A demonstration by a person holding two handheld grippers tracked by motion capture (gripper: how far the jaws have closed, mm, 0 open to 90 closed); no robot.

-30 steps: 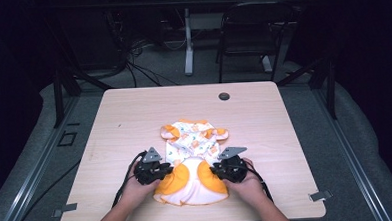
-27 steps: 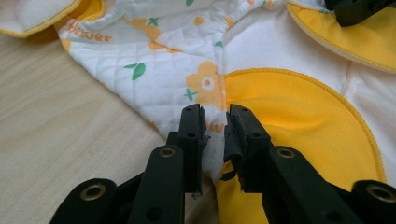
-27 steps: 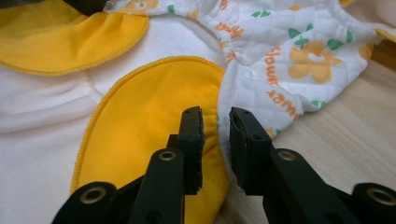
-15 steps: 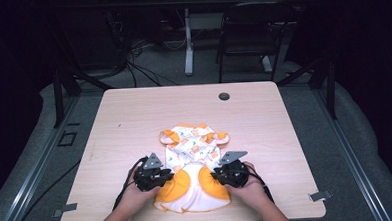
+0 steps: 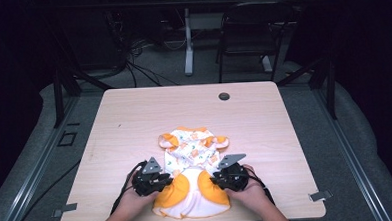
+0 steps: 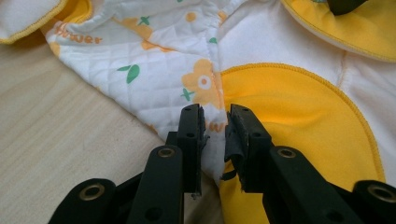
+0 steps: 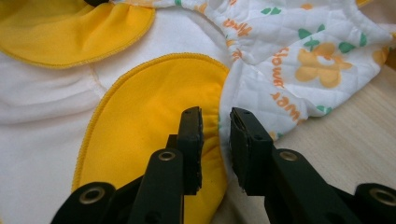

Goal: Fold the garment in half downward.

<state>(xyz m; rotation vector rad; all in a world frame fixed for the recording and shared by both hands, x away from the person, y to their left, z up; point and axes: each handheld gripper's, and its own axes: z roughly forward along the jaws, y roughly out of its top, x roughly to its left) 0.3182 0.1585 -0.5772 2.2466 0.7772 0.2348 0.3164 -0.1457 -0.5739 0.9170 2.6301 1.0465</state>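
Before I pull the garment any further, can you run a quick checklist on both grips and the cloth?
1. Left gripper on the white quilted baby garment with orange flower print: ok, a fold of its edge sits between the jaws, at the seam by a yellow panel.
2. Right gripper on the garment: ok, a fold sits between its jaws.
3. Pads pressing firmly on cloth: cannot tell, a narrow gap shows on both.
4. Grips level with each other: ok, both sit either side of the garment's lower part.
5. Garment flat: not ok, the upper part is bunched.
6. Light wooden table ahead free of obstacles: ok.
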